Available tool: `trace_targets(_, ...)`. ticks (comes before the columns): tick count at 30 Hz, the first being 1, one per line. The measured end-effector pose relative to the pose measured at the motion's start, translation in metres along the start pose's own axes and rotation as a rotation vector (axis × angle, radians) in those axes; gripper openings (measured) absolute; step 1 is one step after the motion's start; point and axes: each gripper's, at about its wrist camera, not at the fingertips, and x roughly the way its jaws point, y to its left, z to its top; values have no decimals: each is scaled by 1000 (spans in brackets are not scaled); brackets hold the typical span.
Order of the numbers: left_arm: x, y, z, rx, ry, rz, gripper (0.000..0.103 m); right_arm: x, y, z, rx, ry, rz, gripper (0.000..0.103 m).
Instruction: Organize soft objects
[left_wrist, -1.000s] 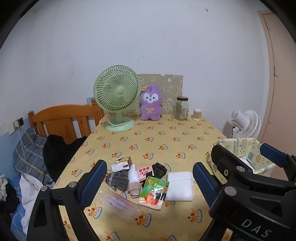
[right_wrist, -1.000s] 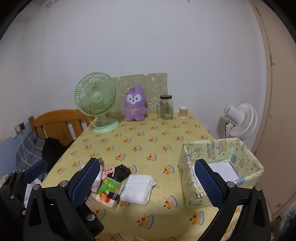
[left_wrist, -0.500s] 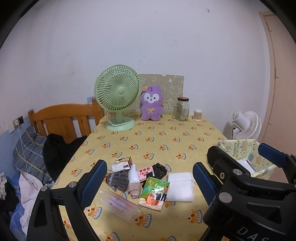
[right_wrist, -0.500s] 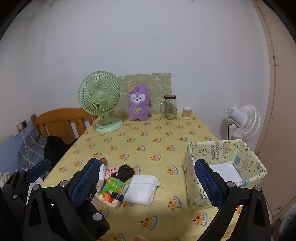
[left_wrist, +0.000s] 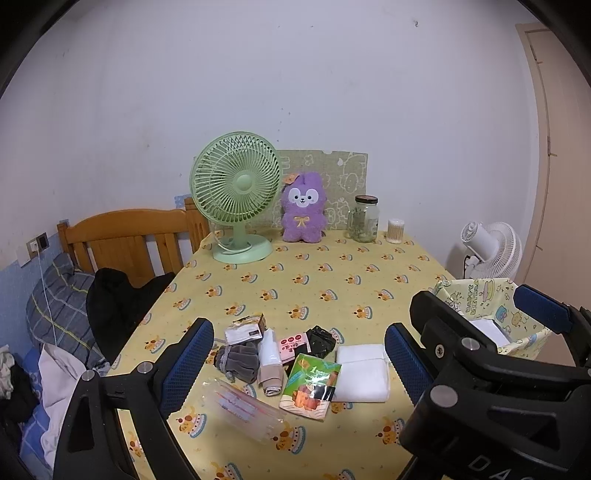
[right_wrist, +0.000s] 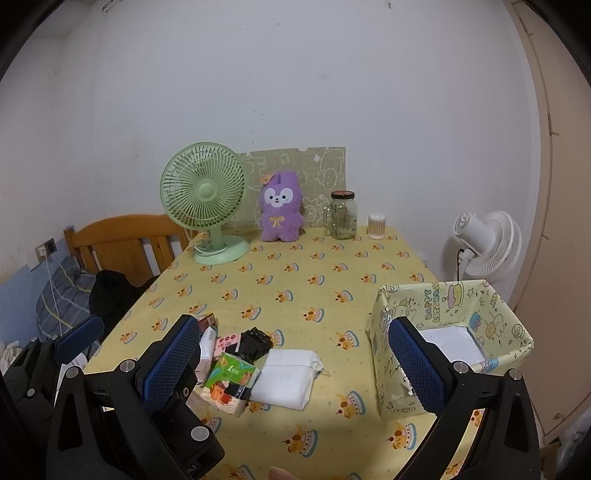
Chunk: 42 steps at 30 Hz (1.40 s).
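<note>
A pile of small soft items lies near the table's front: a folded white cloth (left_wrist: 362, 371) (right_wrist: 286, 378), a green tissue pack (left_wrist: 310, 386) (right_wrist: 231, 376), a grey pouch (left_wrist: 238, 360), a rolled beige cloth (left_wrist: 269, 363), a black bundle (left_wrist: 320, 341) (right_wrist: 253, 341) and a clear packet (left_wrist: 243, 410). A cartoon-print paper box (right_wrist: 448, 332) (left_wrist: 491, 314) stands at the right, with something white inside. My left gripper (left_wrist: 297, 363) hovers open above the pile. My right gripper (right_wrist: 291, 365) is open too, between pile and box. Neither holds anything.
At the table's far edge stand a green desk fan (left_wrist: 236, 199), a purple plush (left_wrist: 303, 208), a glass jar (left_wrist: 364, 219) and a cotton swab tub (left_wrist: 395, 230). A wooden bed frame (left_wrist: 125, 240) with clothes is at left. A white floor fan (right_wrist: 487, 243) is right.
Both grippers have drawn back and up slightly, so the table looks a little farther away. Nothing on the table has moved, and both grippers remain open.
</note>
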Motion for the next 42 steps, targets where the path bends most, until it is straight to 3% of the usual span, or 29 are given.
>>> trace_targets(42, 31, 22, -4, -30, 26, -14, 95, 36, 34, 3, -58, 43, -5, 103)
